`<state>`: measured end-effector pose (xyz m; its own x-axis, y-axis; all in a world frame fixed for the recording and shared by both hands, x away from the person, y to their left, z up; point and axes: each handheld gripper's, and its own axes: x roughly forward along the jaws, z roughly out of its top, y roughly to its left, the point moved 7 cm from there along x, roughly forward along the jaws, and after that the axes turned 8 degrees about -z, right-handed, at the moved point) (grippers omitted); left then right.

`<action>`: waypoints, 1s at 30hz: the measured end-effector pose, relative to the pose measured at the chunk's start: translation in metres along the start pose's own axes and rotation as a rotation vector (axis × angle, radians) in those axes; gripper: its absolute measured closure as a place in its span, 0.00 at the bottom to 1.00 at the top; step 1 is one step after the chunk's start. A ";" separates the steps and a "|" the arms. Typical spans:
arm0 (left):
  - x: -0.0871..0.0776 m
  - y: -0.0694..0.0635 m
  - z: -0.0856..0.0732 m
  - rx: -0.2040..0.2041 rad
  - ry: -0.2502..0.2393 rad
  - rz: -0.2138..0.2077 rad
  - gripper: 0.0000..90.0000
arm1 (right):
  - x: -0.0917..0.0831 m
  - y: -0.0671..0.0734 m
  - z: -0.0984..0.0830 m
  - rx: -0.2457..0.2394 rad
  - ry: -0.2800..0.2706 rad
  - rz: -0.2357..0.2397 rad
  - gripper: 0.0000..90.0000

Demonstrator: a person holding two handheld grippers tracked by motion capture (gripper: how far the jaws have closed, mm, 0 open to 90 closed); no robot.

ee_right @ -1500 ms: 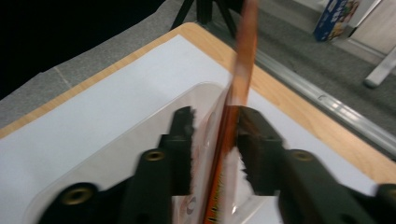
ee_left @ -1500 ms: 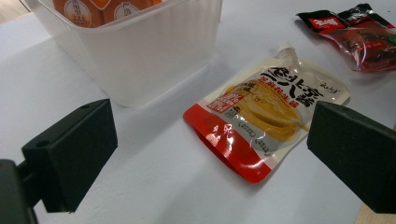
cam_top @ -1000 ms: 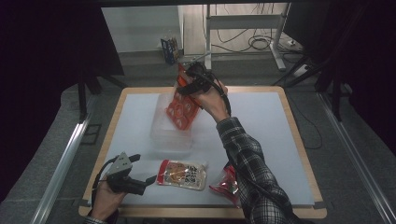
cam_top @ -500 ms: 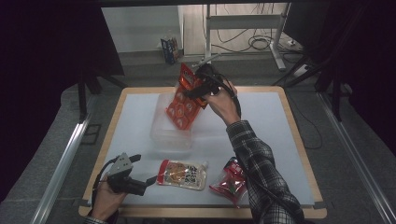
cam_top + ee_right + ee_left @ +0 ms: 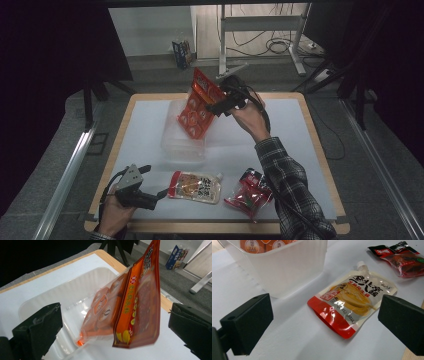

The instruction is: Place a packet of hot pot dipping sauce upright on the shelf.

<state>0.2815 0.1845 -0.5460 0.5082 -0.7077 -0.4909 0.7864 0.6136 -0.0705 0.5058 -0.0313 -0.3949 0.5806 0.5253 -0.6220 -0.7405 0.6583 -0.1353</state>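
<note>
An orange snack bag leans upright with its lower end inside a clear plastic bin at the table's middle. My right gripper is just right of the bag. In the right gripper view the bag hangs tilted over the bin between the wide jaws of the right gripper, which have just been opening, and no pad touches it. My left gripper rests open at the front left, pointing at a spouted pouch. The pouch lies flat beyond the left gripper, untouched.
A red and black snack pack lies at the front, right of the pouch, and also appears in the left gripper view. The bin's wall stands close ahead of the left gripper. The white table mat has wooden edges all round.
The right hand has drifted right and toward the far edge. Its jaws have spread apart from the orange bag, which stays leaning in the bin. The left hand has kept still.
</note>
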 end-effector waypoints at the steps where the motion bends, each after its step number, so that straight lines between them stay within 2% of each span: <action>1: 0.000 0.000 0.000 0.004 0.000 -0.001 0.00 | -0.001 0.000 -0.002 0.001 -0.004 0.000 0.00; 8: 0.003 -0.004 0.000 0.038 0.018 -0.007 0.01 | -0.012 -0.001 -0.018 -0.001 -0.012 -0.016 0.00; 15: 0.005 -0.005 -0.001 0.042 0.031 -0.014 0.02 | -0.022 0.002 -0.042 -0.004 -0.002 -0.009 0.00; 26: 0.007 -0.007 -0.002 0.058 0.050 -0.008 0.02 | -0.035 0.010 -0.087 0.020 0.001 -0.001 0.00; 30: 0.007 -0.007 -0.002 0.060 0.053 -0.005 0.02 | -0.039 0.012 -0.102 0.056 0.004 0.008 0.00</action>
<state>0.2790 0.1764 -0.5508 0.4859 -0.6904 -0.5360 0.8095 0.5867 -0.0218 0.4400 -0.0987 -0.4512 0.5734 0.5288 -0.6258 -0.7248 0.6835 -0.0866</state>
